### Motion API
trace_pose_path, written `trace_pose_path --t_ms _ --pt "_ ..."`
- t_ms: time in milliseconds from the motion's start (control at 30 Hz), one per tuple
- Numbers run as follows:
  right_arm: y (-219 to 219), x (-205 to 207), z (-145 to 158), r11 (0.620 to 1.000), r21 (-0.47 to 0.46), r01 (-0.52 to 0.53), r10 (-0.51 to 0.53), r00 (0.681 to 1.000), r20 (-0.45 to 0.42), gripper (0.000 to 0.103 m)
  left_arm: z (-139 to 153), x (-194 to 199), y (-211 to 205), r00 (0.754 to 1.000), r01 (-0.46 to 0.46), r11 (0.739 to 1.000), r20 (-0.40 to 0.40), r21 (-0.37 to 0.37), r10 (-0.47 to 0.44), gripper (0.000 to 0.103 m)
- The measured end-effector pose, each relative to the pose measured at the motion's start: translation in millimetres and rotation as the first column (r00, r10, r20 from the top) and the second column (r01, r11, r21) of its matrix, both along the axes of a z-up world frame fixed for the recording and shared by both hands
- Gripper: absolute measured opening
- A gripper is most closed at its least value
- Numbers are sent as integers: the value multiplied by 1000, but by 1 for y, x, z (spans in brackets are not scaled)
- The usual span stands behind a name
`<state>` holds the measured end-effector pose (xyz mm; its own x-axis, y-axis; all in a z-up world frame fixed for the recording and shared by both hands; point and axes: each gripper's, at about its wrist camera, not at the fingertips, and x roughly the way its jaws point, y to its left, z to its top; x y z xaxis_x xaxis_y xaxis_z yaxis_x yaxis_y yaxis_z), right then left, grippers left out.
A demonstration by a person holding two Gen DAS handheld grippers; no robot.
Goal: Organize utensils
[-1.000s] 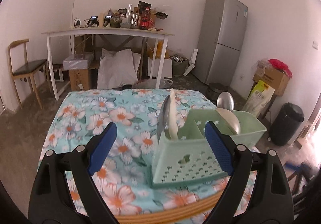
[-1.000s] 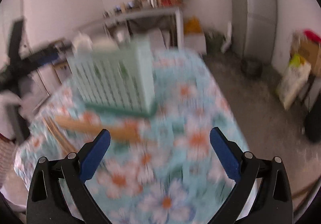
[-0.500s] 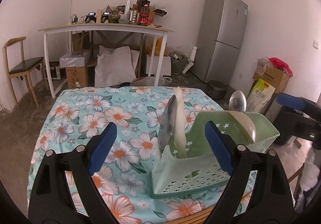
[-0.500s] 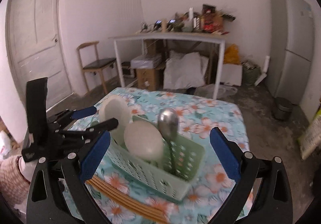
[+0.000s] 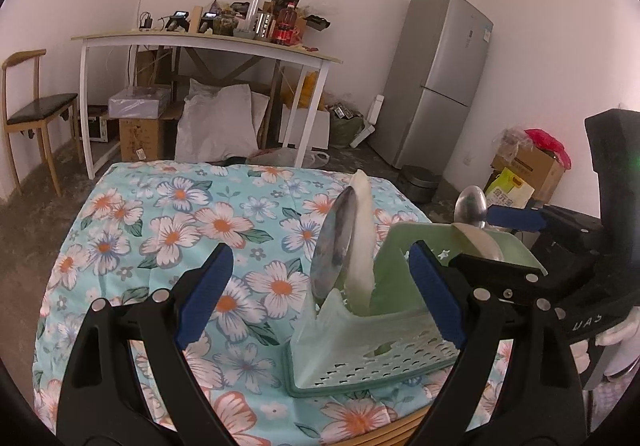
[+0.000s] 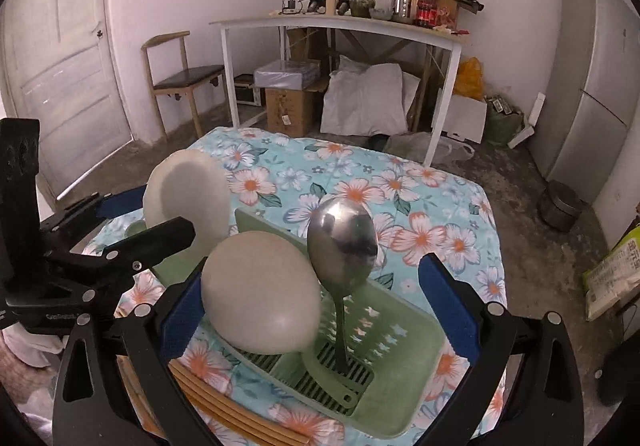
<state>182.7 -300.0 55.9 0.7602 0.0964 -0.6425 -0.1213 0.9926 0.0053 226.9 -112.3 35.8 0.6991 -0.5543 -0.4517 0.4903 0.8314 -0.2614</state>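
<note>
I observe a floral-clothed surface (image 5: pixel 168 230) and a refrigerator (image 5: pixel 440 82) beyond. The green utensil rack (image 6: pixel 384 330), holding a metal spoon (image 6: pixel 342 246), sits between my right fingers (image 6: pixel 448 306); both pairs gape, empty.

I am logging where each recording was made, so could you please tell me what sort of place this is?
Probably a room in a home, used for both living and storage. A fridge stands by the wall, a floral cloth covers the table, and boxes and a sack sit under a cluttered white desk.
</note>
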Motion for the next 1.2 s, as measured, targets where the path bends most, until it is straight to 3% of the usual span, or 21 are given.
trace_pose_path --t_ms 300,533,633,967,1200 --pt "-25 -6 5 990 17 138 -138 990 31 90 -1 4 0 1000 11 1000 -1 13 -11 87" --pt "-57 -25 -1 962 116 247 -252 967 28 88 1 4 -3 1000 12 1000 1 18 -12 87" --pt "-57 -26 -3 961 129 243 -249 968 29 88 2 6 -2 1000 2 1000 -7 18 -2 87" --pt "-69 -45 16 928 336 158 -194 978 77 88 11 -1 5 1000 -3 1000 21 -14 3 87" --pt "-79 -91 36 899 420 126 -207 966 153 88 27 -22 19 998 -8 1000 63 -30 10 87"
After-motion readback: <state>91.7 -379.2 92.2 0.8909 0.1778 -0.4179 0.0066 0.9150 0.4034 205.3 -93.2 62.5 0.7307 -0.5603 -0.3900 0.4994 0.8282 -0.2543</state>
